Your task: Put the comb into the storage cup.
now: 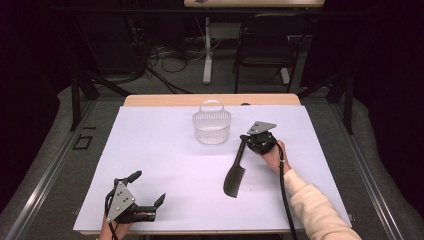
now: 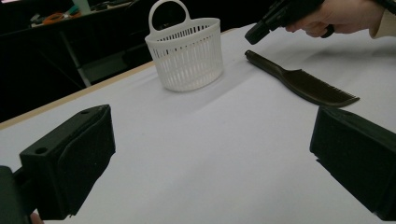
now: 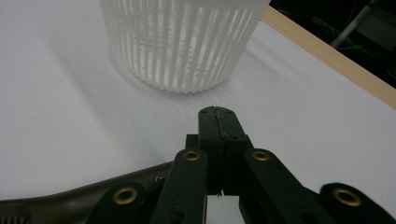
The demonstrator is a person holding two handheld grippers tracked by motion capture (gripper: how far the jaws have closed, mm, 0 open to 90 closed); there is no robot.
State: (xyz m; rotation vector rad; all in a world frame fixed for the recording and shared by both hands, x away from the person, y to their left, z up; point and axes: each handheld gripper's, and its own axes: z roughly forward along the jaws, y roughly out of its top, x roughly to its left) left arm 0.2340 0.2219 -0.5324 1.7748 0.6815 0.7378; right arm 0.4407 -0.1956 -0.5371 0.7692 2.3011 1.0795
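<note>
A white-covered desk is set in a dark room — a chair behind; left claw wide, right claw pressed together, empty.

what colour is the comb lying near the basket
Black, or very dark brown. The comb shows best in the left gripper view, lying flat beside the white basket.

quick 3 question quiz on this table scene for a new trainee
1. True or false: the comb lies inside the basket.
2. Which has its fingers apart: A, the left gripper, or B, the right gripper?
3. Fill in: the basket stands ____ on the table.
Key: 1 false, the comb lies flat on the table beside the basket; 2 A; 3 upright.
</note>
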